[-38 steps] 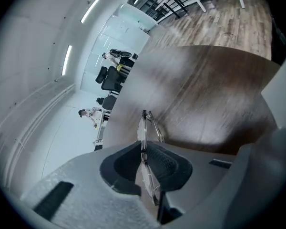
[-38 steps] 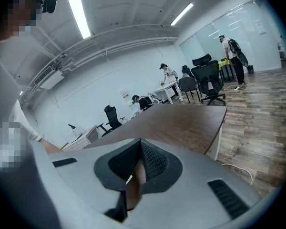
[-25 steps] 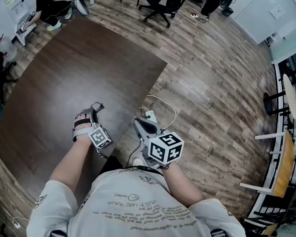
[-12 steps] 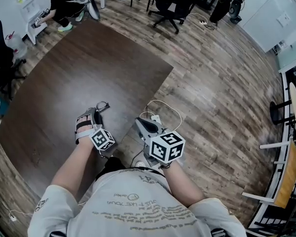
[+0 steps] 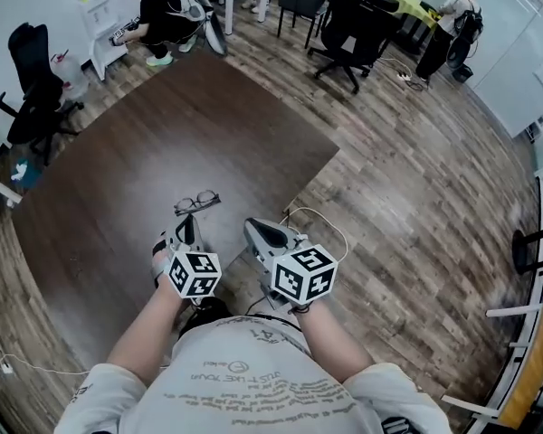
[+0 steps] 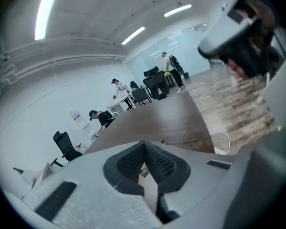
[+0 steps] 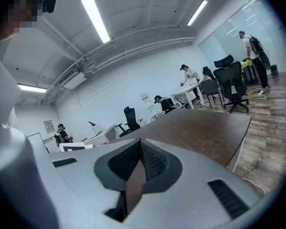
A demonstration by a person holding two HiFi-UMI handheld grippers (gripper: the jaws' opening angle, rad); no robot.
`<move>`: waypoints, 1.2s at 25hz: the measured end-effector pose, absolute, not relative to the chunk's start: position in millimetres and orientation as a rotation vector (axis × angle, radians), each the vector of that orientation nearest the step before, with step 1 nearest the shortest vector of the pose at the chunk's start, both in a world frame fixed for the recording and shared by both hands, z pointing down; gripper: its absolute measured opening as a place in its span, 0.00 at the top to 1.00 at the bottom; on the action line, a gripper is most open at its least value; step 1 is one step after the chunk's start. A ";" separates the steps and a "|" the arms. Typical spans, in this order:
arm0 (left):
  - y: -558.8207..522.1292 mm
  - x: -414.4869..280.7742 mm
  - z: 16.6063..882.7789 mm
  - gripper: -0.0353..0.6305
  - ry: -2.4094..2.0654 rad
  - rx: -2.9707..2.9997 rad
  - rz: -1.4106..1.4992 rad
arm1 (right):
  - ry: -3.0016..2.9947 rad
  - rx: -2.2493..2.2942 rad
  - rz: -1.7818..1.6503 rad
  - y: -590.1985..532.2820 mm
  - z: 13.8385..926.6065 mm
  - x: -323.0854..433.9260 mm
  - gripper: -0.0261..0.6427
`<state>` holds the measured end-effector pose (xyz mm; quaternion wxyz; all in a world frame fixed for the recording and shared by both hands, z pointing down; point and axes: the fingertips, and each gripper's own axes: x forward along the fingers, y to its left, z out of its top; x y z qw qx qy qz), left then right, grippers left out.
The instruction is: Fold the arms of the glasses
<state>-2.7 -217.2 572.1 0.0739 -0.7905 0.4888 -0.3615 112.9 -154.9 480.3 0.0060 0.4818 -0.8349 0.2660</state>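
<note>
My left gripper point(image 5: 188, 226), jaws pressed together and empty, has lifted clear of the glasses point(image 5: 196, 202) near the tabletop's point(image 5: 154, 125) right edge. Their arms look folded, perhaps. My right gripper point(image 5: 254, 228) is likewise closed.

Glasses point(image 5: 196, 202) are way too tiny in the head view to tell if the arms are folded or sticking out. Left gripper view doesn't help either: the left gripper point(image 6: 144, 148) blocks most of the near bench point(image 6: 171, 123), and only a blurry sliver shows through the gap under its fingers point(image 6: 159, 163). The white cable point(image 5: 335, 225) on the floor is partly hidden behind the right gripper point(image 5: 253, 228).
</note>
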 end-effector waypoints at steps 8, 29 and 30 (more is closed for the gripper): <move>-156.0 -19.4 486.2 0.93 1.831 -2.610 -0.696 | -2.738 1.356 0.687 -141.8 451.9 82.8 0.94; -84.4 -17.3 462.8 0.93 1.915 -2.661 -0.546 | -2.754 1.264 0.497 -94.2 452.8 56.6 0.94; -85.1 -14.6 462.3 0.93 1.910 -2.662 -0.545 | -2.754 1.268 0.498 -94.2 452.2 59.4 0.94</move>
